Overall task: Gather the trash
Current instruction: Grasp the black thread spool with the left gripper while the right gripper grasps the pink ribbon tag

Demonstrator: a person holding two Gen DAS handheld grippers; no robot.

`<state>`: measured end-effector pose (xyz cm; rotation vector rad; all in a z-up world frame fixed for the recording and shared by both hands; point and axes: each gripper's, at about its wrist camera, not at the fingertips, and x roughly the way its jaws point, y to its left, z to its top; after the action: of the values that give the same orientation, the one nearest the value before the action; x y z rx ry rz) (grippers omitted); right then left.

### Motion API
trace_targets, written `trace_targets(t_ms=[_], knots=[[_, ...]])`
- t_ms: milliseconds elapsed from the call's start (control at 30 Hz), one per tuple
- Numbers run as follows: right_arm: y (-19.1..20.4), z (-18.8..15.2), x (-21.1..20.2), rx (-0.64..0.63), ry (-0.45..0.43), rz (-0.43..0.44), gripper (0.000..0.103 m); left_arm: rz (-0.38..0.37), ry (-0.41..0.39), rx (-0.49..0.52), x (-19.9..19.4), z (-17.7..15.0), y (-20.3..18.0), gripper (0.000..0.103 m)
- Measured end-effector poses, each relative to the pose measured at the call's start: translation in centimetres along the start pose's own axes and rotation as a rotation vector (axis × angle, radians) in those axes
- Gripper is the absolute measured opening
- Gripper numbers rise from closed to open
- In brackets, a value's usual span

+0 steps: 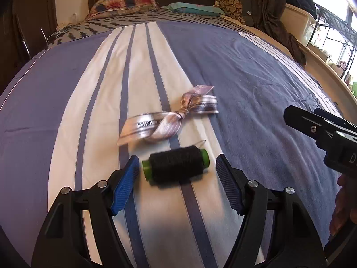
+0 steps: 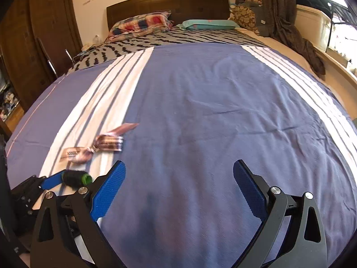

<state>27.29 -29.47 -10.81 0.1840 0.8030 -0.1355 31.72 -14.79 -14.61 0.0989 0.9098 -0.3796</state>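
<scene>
A spool of black thread with green ends [image 1: 176, 166] lies on its side on the striped bedspread [image 1: 245, 78]. My left gripper [image 1: 176, 163] is open, its blue pads on either side of the spool without touching it. A knotted silvery-pink ribbon [image 1: 169, 117] lies just beyond the spool. In the right wrist view the spool [image 2: 77, 178] and ribbon [image 2: 98, 147] sit at lower left beside the left gripper's finger [image 2: 52, 182]. My right gripper [image 2: 178, 169] is open and empty over the blue part of the bedspread [image 2: 212, 111].
Pillows [image 1: 125, 3] and a zebra-print blanket [image 2: 156, 40] lie at the head of the bed. A wooden wardrobe [image 2: 33, 33] stands left. A brown curtain [image 2: 290, 22] and a metal rack [image 1: 334, 29] are at the right. The right gripper's body [image 1: 323, 131] is at the right edge.
</scene>
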Motion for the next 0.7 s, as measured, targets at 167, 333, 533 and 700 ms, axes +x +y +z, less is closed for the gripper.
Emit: trace_targets(t_ms=[167, 333, 533, 700], knots=[[1.7, 0.8, 1.2, -0.008, 0.01, 0.032, 0.097, -0.016, 0.015, 0.009, -0.9, -0.4, 1.4, 0.053], [4.8, 0.7, 2.9, -0.043, 0.039, 0.072, 0.097, 0.033, -0.017, -0.016, -3.5, -1.6, 4.9, 0.053], [9.2, 0.7, 5.4, -0.058, 0.1, 0.148, 0.076, 0.078, -0.041, -0.049, -4.6, -1.4, 8.5, 0.053], [10.9, 1.3, 7.7, -0.014, 0.142, 0.171, 0.068, 0.081, -0.061, -0.045, -5.1, -1.2, 9.2, 0.053]])
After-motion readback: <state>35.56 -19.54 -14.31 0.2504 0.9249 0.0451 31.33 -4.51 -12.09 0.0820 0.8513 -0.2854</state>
